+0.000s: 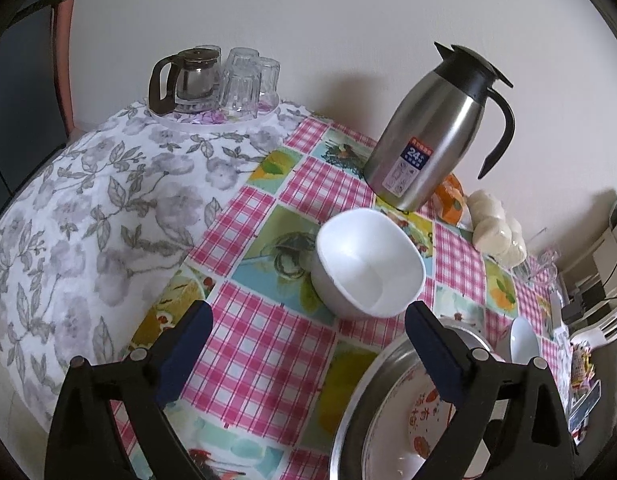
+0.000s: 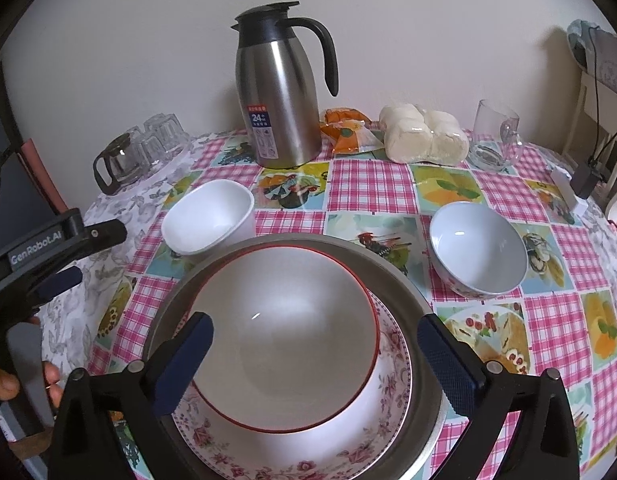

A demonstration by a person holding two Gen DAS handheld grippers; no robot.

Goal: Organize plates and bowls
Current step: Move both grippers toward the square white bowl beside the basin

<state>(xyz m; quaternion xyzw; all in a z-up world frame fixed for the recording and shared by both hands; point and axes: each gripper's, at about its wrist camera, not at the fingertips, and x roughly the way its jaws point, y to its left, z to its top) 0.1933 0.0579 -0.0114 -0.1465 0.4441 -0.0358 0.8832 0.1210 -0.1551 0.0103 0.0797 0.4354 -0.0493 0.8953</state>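
A red-rimmed white bowl point(image 2: 284, 340) sits on a floral plate point(image 2: 388, 412) inside a round metal tray point(image 2: 396, 280); my right gripper point(image 2: 314, 364) hangs open over it, a finger on each side. A squarish white bowl point(image 2: 210, 216) stands left of the tray. In the left wrist view that bowl point(image 1: 370, 262) lies just ahead of my open, empty left gripper point(image 1: 308, 356), and the tray point(image 1: 372, 392) is under the right finger. A blue-white round bowl point(image 2: 478, 248) stands to the right. The left gripper point(image 2: 68, 256) shows at the right view's left edge.
A steel thermos jug point(image 2: 280, 96) stands at the back by the wall. A glass pot and upturned glasses point(image 1: 216, 80) sit on a round tray at the far left. Snack packet point(image 2: 344, 128), wrapped buns point(image 2: 424, 136) and a glass mug point(image 2: 496, 132) line the back.
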